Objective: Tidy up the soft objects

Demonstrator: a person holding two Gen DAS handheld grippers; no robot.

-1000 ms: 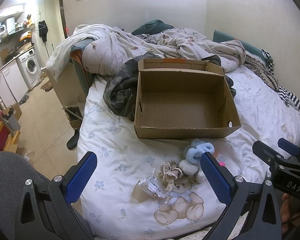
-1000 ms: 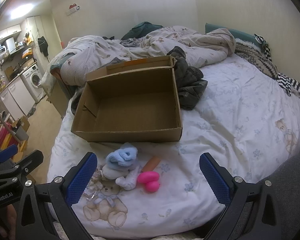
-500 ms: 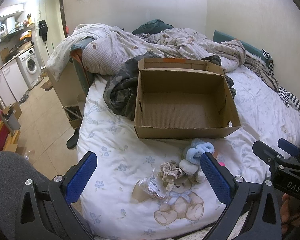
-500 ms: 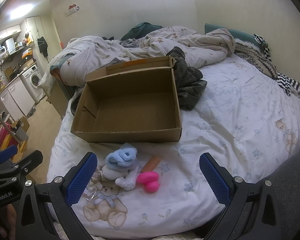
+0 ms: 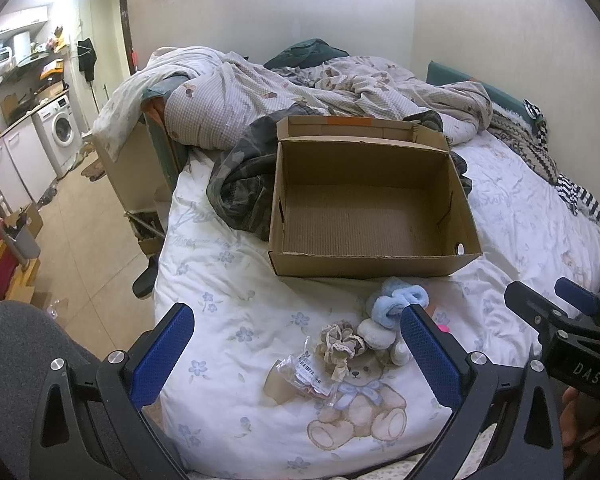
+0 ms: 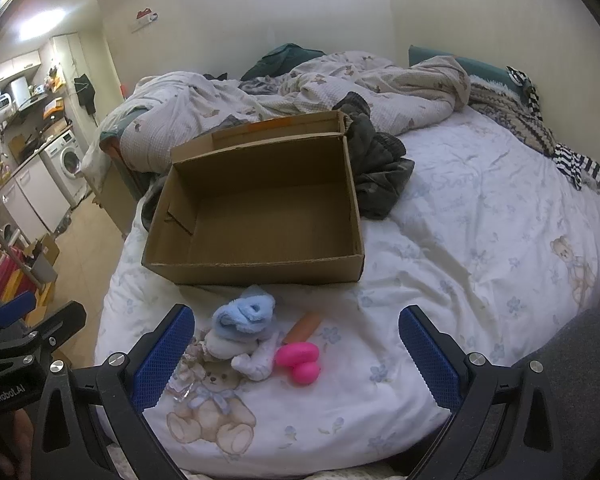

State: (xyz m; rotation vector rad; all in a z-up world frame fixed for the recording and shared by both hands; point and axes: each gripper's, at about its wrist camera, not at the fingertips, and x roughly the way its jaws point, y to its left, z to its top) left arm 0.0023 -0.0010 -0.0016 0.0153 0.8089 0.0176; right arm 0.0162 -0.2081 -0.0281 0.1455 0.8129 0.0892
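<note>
An open, empty cardboard box (image 5: 372, 256) (image 6: 259, 268) sits on the bed. In front of it lies a small pile: a fluffy light-blue sock bundle (image 5: 396, 304) (image 6: 243, 316), a white soft item (image 5: 376, 334) (image 6: 255, 364), a beige lace scrunchie (image 5: 340, 346), a clear packet (image 5: 304, 372), a pink object (image 6: 300, 362) and an orange stick (image 6: 304, 326). My left gripper (image 5: 295, 348) is open and empty, held above the near bed edge before the pile. My right gripper (image 6: 295, 352) is open and empty, also hovering before the pile.
A dark crumpled garment (image 5: 243, 184) (image 6: 380, 172) lies beside the box. A rumpled duvet (image 5: 300, 88) covers the far bed; striped and knitted fabrics (image 6: 572, 164) lie at the right. The bed's left edge drops to a tiled floor (image 5: 79, 224) with a washing machine (image 5: 63, 128).
</note>
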